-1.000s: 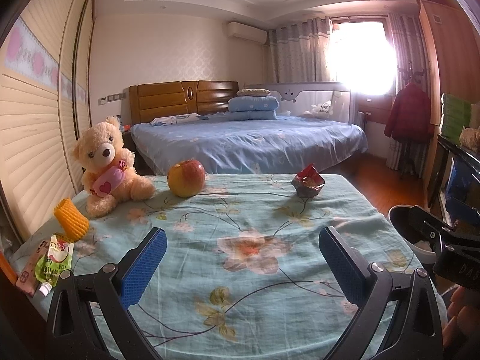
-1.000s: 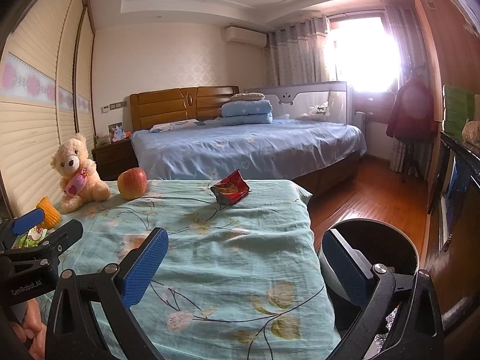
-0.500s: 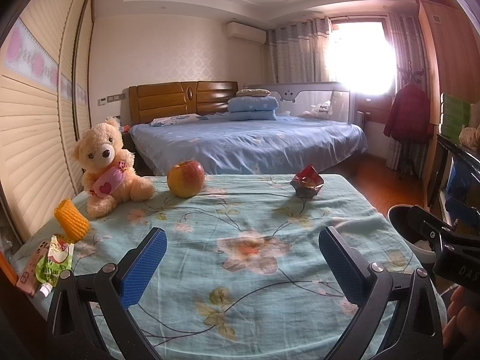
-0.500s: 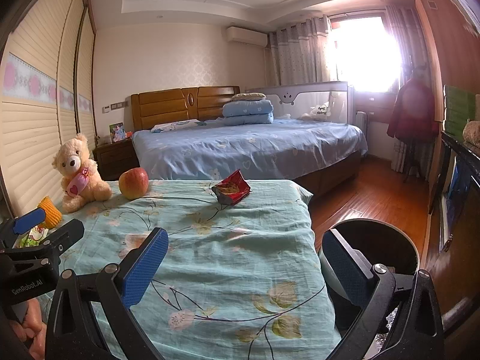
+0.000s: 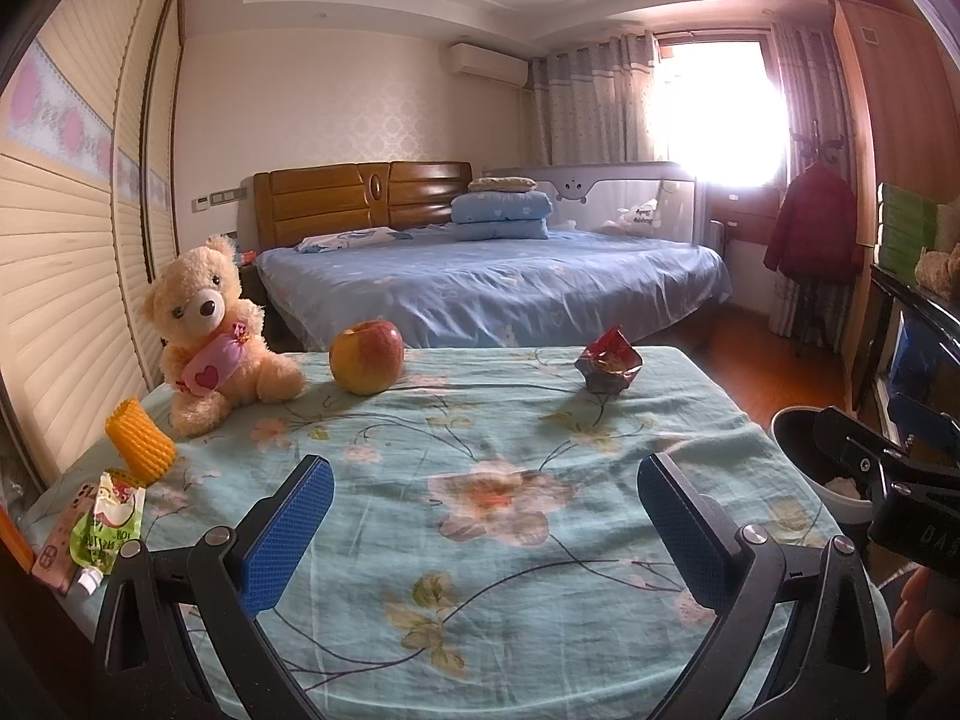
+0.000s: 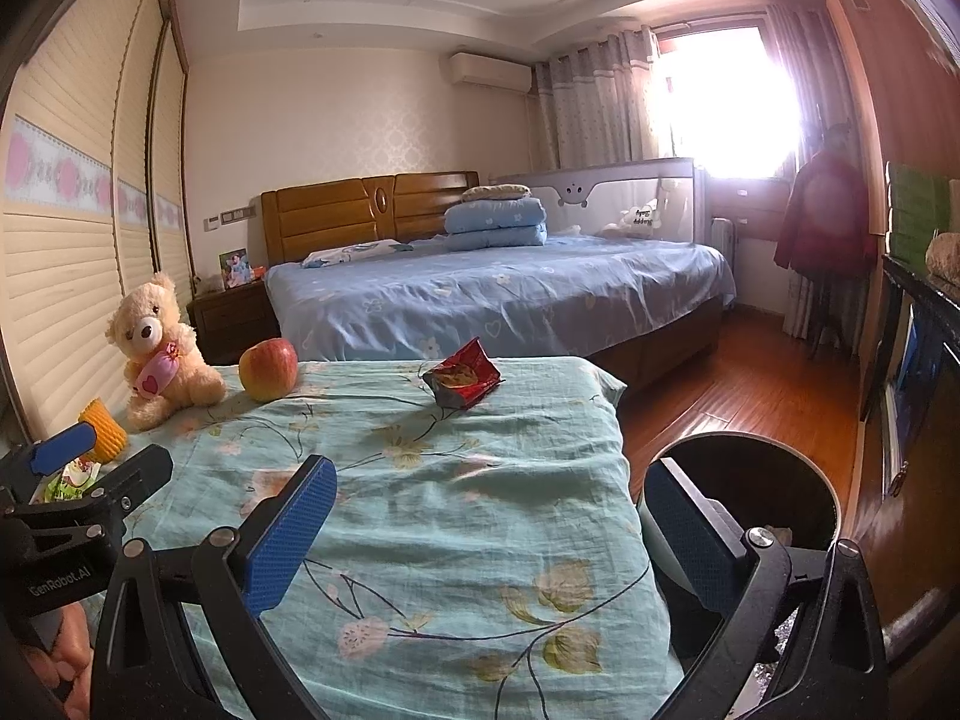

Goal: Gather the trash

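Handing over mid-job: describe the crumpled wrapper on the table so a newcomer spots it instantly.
On the floral blue tablecloth, look at the far edge nearest the blue bed. Right of the red-yellow apple sits the crumpled red and silver foil snack wrapper, the only shiny, angular thing there.

Both grippers: black frames, silver pivot screws, blue textured pads (image 5: 288,534). White "GenRobot.AI" marking on left gripper (image 6: 90,480); bare skin behind jaws.

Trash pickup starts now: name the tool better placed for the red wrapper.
Right tool: open, the wrapper lies almost straight ahead, and the bin sits beside it. Left tool is open too, but farther from the bin.
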`<action>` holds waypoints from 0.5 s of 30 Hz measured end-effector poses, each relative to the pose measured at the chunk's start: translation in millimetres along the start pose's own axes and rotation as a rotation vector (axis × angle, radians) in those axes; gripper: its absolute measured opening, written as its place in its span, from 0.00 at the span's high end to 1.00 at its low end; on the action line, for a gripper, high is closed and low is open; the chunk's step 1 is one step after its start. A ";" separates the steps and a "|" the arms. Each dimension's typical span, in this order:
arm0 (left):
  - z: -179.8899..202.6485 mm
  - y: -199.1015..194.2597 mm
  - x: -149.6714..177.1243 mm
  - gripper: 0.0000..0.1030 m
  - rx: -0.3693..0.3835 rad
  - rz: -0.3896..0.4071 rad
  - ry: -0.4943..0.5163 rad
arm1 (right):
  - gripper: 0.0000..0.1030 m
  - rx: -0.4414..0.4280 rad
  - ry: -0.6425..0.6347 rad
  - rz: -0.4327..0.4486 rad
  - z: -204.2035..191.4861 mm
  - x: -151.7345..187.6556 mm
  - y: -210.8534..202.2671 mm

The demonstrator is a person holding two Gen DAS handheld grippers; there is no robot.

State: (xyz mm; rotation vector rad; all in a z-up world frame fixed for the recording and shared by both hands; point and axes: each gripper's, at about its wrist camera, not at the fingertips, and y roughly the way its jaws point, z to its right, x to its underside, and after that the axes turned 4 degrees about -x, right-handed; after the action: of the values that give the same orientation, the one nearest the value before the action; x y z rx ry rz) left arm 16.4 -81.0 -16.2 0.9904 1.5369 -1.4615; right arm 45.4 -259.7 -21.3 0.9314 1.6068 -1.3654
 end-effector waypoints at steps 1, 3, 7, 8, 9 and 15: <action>0.2 0.0 0.0 0.00 0.001 0.000 0.000 | 0.00 0.000 -0.001 0.000 -1.2 0.4 -0.8; 0.3 0.1 -0.1 0.00 0.000 0.000 0.000 | 0.00 -0.002 0.001 -0.002 -1.5 0.6 -0.6; 0.3 0.2 0.0 0.01 0.000 0.000 0.000 | 0.00 -0.007 0.003 -0.006 -4.0 0.6 -0.5; 0.4 0.3 -0.4 0.01 0.000 -0.002 0.001 | 0.00 -0.007 0.003 -0.007 -4.0 0.6 -0.5; 0.4 0.5 0.1 0.01 0.002 -0.003 0.001 | 0.00 -0.007 0.004 -0.006 -3.8 0.7 -0.6; 0.5 0.9 0.0 0.00 0.003 -0.003 0.002 | 0.00 -0.009 0.006 -0.008 -5.8 1.4 -1.1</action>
State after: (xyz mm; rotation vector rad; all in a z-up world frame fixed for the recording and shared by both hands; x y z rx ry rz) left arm 17.3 -81.4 -16.6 0.9924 1.5388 -1.4656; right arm 43.2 -254.1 -21.7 0.9254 1.6217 -1.3606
